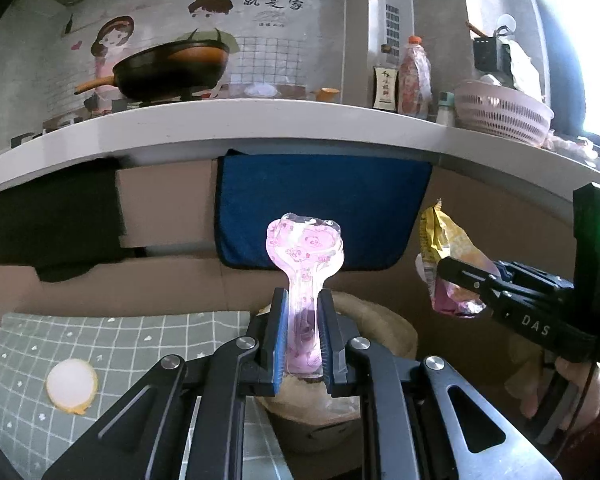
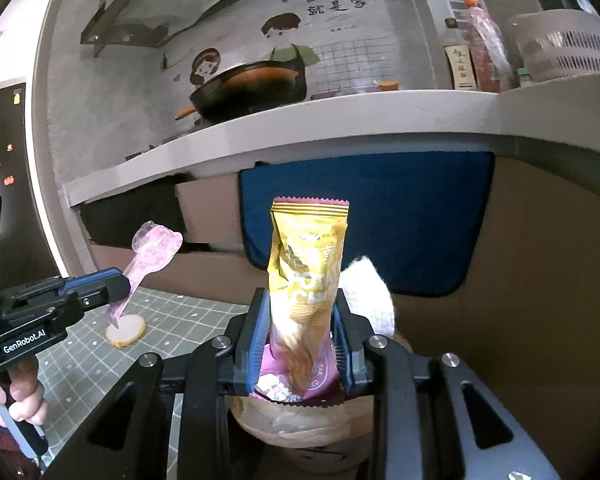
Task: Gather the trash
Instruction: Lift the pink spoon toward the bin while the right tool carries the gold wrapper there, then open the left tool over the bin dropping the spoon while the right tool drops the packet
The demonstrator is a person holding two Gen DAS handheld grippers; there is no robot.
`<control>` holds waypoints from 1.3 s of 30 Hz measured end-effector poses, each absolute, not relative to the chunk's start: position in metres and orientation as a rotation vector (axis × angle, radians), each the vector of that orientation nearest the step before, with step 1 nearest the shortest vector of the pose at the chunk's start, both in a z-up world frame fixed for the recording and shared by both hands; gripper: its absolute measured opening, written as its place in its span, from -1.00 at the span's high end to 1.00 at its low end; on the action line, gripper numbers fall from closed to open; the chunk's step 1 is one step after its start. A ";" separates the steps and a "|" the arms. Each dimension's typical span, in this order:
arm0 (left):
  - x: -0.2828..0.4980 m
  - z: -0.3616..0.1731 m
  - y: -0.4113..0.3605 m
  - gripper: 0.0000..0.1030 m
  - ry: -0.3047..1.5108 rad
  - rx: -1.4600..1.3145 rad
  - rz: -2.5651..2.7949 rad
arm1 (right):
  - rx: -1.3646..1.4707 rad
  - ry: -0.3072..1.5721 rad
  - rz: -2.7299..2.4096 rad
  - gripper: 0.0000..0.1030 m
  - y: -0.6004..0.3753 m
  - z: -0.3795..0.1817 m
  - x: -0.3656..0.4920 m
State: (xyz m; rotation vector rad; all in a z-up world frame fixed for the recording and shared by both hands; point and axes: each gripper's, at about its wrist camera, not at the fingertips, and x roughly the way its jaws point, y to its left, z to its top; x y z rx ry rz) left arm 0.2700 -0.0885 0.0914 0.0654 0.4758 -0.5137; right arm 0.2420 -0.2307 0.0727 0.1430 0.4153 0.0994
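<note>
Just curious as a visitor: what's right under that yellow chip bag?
Under the chip bag, clamped in the right hand-held gripper, sits a round bin lined with a pale bag. A white tissue is pinched beside the packet. The bin's contents are hidden.

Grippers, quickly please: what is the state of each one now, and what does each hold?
Left gripper: closed on the pink wrapper.
Right gripper: closed on the yellow chips bag.
</note>
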 end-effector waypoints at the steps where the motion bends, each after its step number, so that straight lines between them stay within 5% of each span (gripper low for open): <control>1: 0.274 0.089 -0.089 0.71 0.479 0.062 -0.514 | 0.137 0.420 0.092 0.46 -0.230 0.070 0.246; 39: 0.395 -0.027 -0.122 0.71 0.773 0.089 -0.519 | 0.206 0.636 0.100 0.45 -0.239 -0.026 0.355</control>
